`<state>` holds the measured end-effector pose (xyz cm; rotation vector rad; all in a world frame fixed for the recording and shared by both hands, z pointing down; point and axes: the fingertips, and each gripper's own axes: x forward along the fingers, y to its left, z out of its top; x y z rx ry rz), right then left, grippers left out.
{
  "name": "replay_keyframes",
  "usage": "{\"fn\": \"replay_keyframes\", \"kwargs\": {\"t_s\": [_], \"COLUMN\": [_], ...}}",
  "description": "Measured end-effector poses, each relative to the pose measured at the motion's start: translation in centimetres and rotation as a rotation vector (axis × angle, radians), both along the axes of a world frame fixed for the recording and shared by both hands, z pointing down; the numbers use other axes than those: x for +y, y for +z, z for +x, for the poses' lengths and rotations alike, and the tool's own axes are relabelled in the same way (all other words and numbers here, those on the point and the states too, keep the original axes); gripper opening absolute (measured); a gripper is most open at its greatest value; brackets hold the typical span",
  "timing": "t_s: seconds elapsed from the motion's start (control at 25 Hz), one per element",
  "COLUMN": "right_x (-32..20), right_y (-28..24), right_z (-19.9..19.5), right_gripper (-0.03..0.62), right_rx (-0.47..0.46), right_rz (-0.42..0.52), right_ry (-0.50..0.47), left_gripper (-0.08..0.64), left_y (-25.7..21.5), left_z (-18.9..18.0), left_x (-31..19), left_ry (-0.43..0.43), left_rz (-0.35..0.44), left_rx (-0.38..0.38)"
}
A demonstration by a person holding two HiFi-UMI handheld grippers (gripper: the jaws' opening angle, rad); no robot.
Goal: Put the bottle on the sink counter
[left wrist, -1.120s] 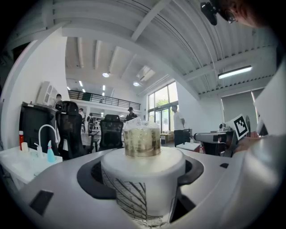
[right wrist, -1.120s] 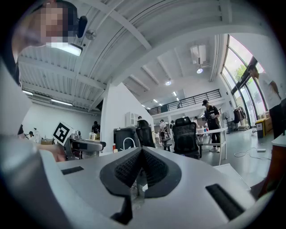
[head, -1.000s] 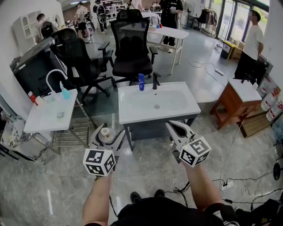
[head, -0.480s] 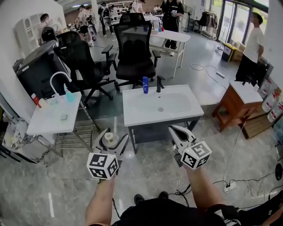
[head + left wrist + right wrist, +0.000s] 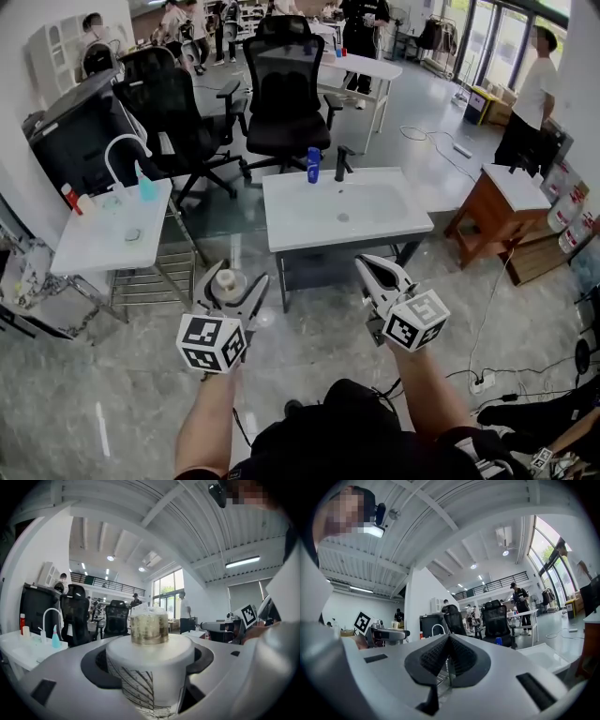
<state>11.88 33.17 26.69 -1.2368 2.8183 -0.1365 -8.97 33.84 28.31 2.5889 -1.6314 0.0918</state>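
White bottle (image 5: pixel 149 665) is clamped upright in the left gripper (image 5: pixel 231 281), lower left, short of the sink tabletop (image 5: pixel 291 230) at centre. Right gripper (image 5: pixel 366 267) is pinched together, empty. A blue bottle (image 5: pixel 313 165) and black faucet (image 5: pixel 342 161) line the sink's far edge.

No text is legible anywhere; the fine print low on the bottle (image 5: pixel 149 667) is too small.

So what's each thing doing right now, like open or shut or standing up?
left gripper: jaws shut on the bottle.
right gripper: jaws shut, nothing between them.
bottle: upright, held up, not yet on the sink counter.
blue bottle: standing upright at the sink's back edge.
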Motion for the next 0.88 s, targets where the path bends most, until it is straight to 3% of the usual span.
{"fn": "replay_keyframes", "kwargs": {"t_s": [0.4, 0.88], "right_x": [-2.1, -14.5], "right_y": [2.8, 6.8], "right_z": [-0.7, 1.3], "right_gripper": [0.014, 0.014], "right_rx": [-0.031, -0.052], "right_rz": [-0.052, -0.136], "right_ry": [-0.029, -0.084], "left_gripper": [0.351, 0.351], "left_y": [2.0, 2.9], "left_z": [-0.8, 3.1], "left_x": [-2.6, -14.8], "left_ry": [0.008, 0.026], "left_rz": [-0.036, -0.069], "left_rx": [0.005, -0.004]}}
